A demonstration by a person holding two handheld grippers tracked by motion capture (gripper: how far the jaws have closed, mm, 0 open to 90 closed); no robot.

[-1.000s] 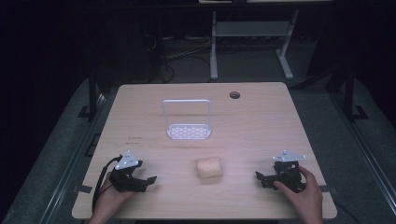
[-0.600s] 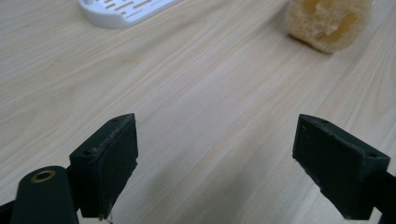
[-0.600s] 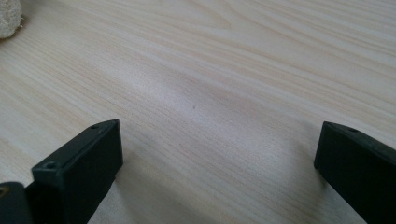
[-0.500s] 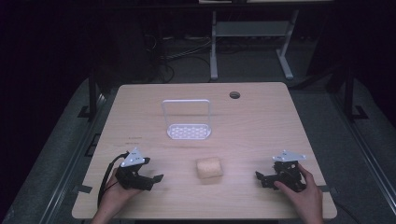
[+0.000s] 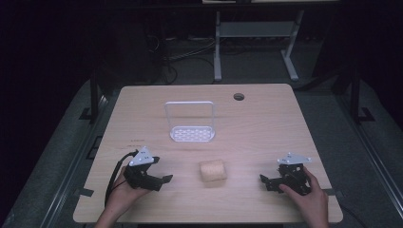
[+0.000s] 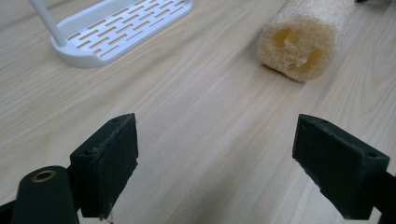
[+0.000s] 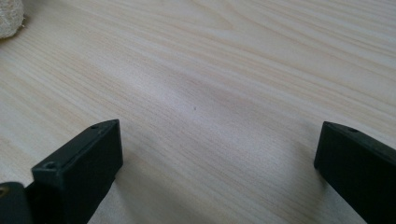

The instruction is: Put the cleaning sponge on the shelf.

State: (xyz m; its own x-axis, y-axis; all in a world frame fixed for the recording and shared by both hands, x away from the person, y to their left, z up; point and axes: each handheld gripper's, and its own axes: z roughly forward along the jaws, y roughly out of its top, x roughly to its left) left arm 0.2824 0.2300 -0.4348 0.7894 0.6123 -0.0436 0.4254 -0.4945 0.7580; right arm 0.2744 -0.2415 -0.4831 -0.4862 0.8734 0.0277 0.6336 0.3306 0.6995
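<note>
A pale loofah piece (image 5: pixel 212 170) lies on the wooden table (image 5: pixel 266 123) near the front middle; the left gripper view has the loofah (image 6: pixel 299 42) at upper right, its holed end facing me. Behind it stands a white slotted tray with a tall wire handle (image 5: pixel 190 122), whose base (image 6: pixel 112 28) is at upper left in that view. My left gripper (image 5: pixel 164 181) is open, low over the table, left of the loofah. My right gripper (image 5: pixel 264 181) is open too, to the loofah's right, with bare wood between its jaws. A sliver of the loofah (image 7: pixel 9 18) sits in the right gripper view's top left corner.
A round cable hole (image 5: pixel 238 97) marks the table's far right part. Beyond the far edge stands a metal frame (image 5: pixel 252 42) on a dark floor with cables. The person's hands (image 5: pixel 309 204) come in at the near edge.
My left gripper has moved to the right, toward the loofah, and a little forward. The right gripper has stayed where it was.
</note>
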